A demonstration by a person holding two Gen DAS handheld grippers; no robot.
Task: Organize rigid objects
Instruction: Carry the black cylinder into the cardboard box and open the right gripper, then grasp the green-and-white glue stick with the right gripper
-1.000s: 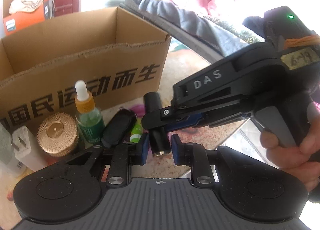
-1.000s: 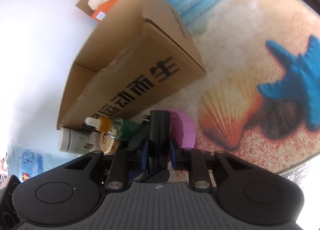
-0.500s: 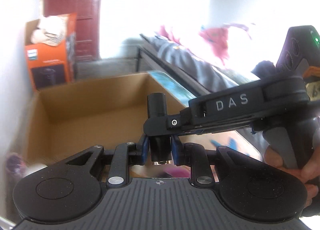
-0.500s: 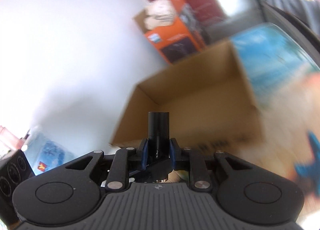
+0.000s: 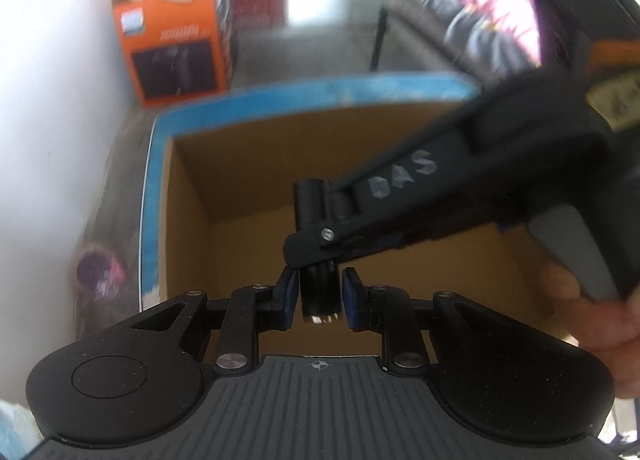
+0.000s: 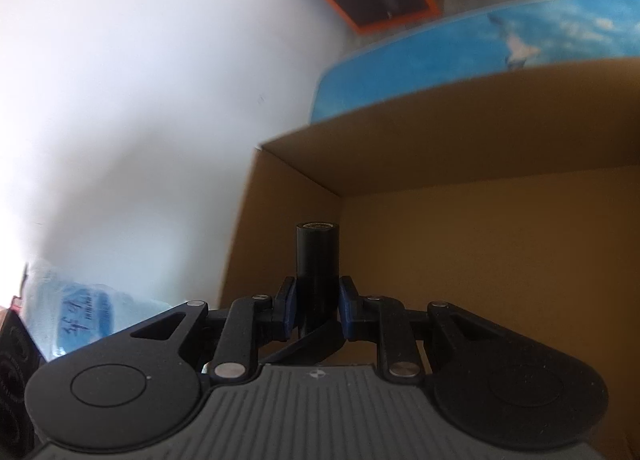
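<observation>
Left wrist view: the black tube (image 5: 318,260) sits in the middle of the frame, over the open cardboard box (image 5: 188,195).
Who holds it: the right gripper (image 5: 320,236) comes in from the right of the frame and its jaws pinch the tube across its middle.
Left gripper (image 5: 318,294): its blue pads stand narrow on each side of the tube's lower end. The left pad touches; on the right I see a thin gap, so I cannot be sure it squeezes.
Right wrist view: the tube (image 6: 317,268) stands between the right gripper (image 6: 317,302) pads, held tight.
Which way it points: the long side runs up and down in both frames. The shiny metal end is at the bottom in the left view.
What could go wrong: one gripper might let go late and tip the tube. It could drop hard, roll, or hit the box wall.
Around: blue mat (image 5: 320,93) under the box, orange box (image 5: 176,39) at upper left.
</observation>
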